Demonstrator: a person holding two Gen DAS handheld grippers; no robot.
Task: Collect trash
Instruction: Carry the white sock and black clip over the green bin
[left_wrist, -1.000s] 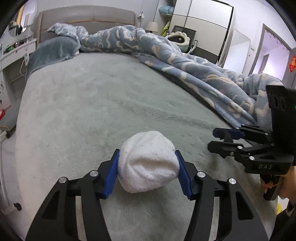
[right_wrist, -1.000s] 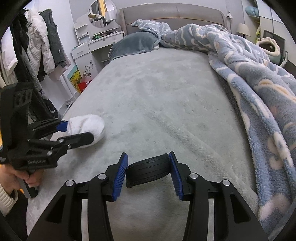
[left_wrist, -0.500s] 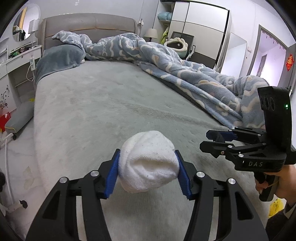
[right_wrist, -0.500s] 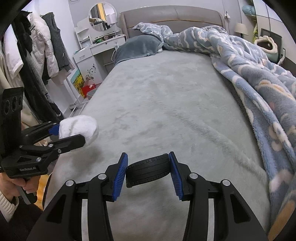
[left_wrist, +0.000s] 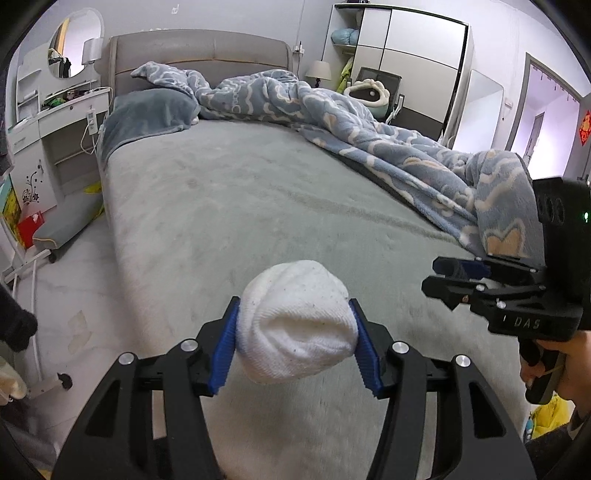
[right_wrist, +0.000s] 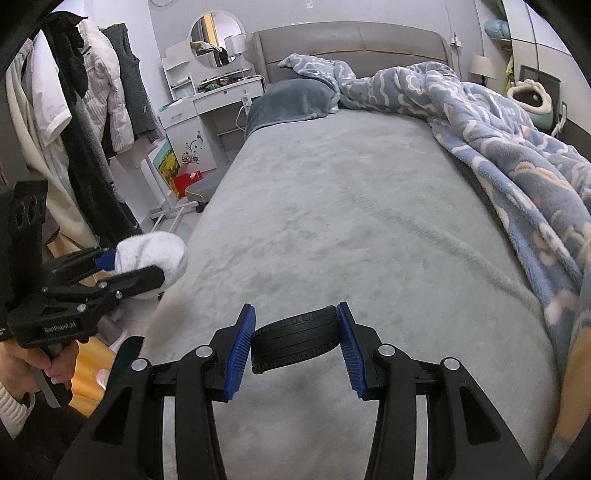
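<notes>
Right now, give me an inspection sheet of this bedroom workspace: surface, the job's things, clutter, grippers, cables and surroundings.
Surface: grey bed cover, bare in the middle.
Job's things: white sock ball and small black toy tyre, both held over the near end of the bed.
Clutter: blue patterned blanket bunched along one side; grey pillow at the headboard.
Grippers: left gripper shut on the sock ball; right gripper shut on the tyre.
Cables: white cord hanging at the dressing table.
Surroundings: dressing table, hanging clothes, wardrobe, open doorway.
</notes>
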